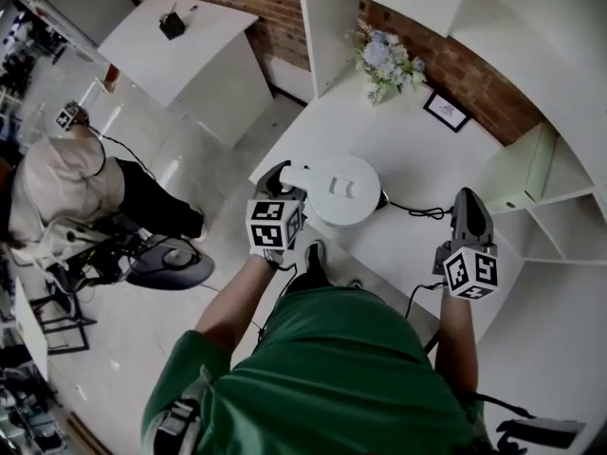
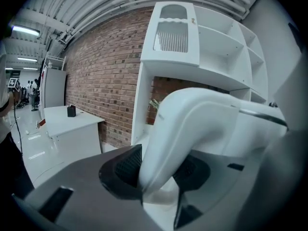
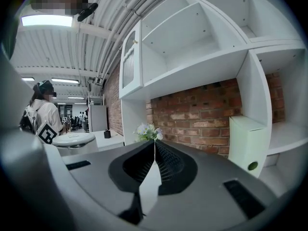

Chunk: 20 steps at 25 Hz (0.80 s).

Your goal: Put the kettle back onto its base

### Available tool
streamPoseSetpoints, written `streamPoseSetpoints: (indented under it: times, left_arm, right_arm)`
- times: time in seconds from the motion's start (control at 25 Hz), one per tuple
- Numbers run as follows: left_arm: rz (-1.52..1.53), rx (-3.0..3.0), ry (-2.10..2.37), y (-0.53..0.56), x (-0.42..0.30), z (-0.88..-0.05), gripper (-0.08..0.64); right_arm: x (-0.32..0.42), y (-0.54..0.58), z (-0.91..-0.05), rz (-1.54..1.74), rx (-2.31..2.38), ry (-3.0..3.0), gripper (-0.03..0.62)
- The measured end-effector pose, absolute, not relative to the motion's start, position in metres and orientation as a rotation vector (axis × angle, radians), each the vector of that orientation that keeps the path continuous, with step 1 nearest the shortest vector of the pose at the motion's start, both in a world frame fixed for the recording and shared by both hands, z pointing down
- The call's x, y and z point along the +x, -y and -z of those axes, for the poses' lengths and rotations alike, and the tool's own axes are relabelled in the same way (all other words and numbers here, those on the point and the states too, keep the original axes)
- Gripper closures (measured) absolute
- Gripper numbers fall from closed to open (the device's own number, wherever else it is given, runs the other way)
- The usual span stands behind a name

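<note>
Far left, a person (image 1: 57, 183) sits on the floor side, back to me, by a chair base (image 1: 171, 263). Behind them stands a second white desk (image 1: 180, 50) with a small black thing (image 1: 172, 24) on top. My left claw (image 1: 283, 176) is clamped on the kettle's handle (image 1: 298, 175). In the left gripper view both pads (image 2: 126, 166) press the white handle (image 2: 192, 124) from either side, and the claw (image 2: 160, 171) tilts a little downward. The kettle (image 1: 343, 190) is white with its lid on. It sits near the front edge of the curved desk (image 1: 408, 140), just ahead of my body. A black cord (image 1: 417, 210) runs out from under its right side across the desk. I cannot make out the base itself, nor whether the kettle rests on it or hangs just above. Flowers (image 1: 387, 60) stand at the back of the desk against the brick wall (image 1: 493, 88), with a small frame (image 1: 446, 111) to their right. My right claw (image 1: 468, 202) hovers over the right part of the desk, well apart from the kettle. It holds nothing: in the right gripper view its tips (image 3: 154, 146) meet. That view shows the kettle (image 3: 72, 139) off to the left and the flowers (image 3: 147, 131) dead ahead. White shelves (image 1: 545, 173) fill the right, and a white box (image 3: 246, 143) with a round hole stands in the lower bay.
</note>
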<state>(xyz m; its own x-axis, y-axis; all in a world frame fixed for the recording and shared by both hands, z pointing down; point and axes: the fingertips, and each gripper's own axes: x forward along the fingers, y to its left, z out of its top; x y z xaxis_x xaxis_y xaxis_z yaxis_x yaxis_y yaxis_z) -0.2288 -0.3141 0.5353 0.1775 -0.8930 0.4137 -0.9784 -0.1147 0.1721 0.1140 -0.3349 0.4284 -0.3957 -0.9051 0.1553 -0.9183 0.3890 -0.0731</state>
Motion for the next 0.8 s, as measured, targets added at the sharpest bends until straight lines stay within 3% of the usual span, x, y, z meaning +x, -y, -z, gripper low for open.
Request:
streamPoseSetpoints:
  times: [0.8]
  left_arm:
    - [-0.296,2.152,1.661,0.403,-0.223,-0.598,0.394]
  right_arm:
    - [0.121,0.374,-0.464,-0.288,1.751,2.364,0.568]
